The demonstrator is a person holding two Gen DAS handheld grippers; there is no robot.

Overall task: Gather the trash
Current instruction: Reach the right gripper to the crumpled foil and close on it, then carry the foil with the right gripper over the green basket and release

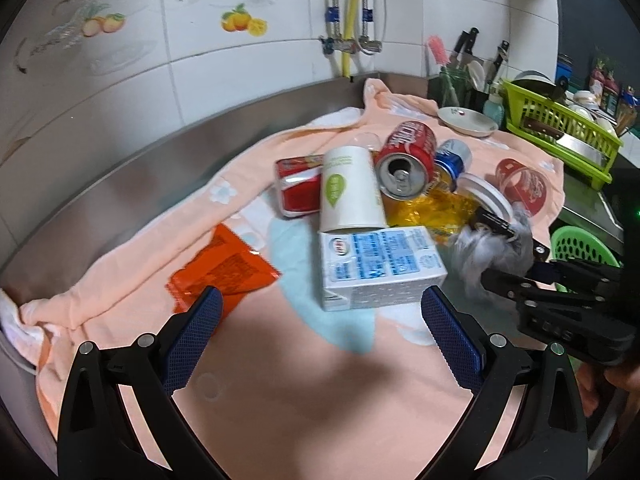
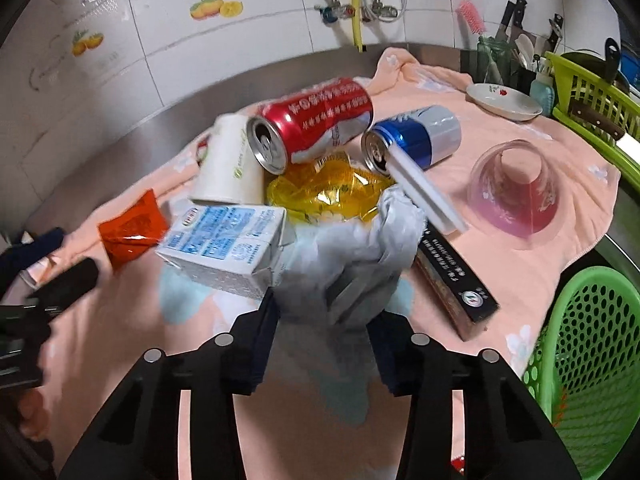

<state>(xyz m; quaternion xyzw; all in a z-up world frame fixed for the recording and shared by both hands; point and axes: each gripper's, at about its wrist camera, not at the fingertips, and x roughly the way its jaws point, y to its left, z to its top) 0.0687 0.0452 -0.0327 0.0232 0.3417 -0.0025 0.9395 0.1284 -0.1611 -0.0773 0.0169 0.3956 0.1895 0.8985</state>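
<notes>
In the right wrist view, the right gripper (image 2: 324,316) sits at lower centre with its fingers (image 2: 264,320) clenched on a crumpled grey plastic bag (image 2: 360,248), blurred in the picture. Just left of the bag lies the white-and-blue milk carton (image 2: 224,248), and a black box (image 2: 452,276) lies at its right. Above them are a yellow wrapper (image 2: 320,192), a red can (image 2: 316,120), a blue can (image 2: 416,138) and a white paper cup (image 2: 228,172), all on the peach towel (image 2: 520,264) covering the counter. A green basket (image 2: 588,356) stands at the lower right edge. In the left wrist view, the left gripper (image 1: 320,316) is spread wide and holds nothing, just below the carton, an orange packet (image 1: 228,268) by its left finger.
</notes>
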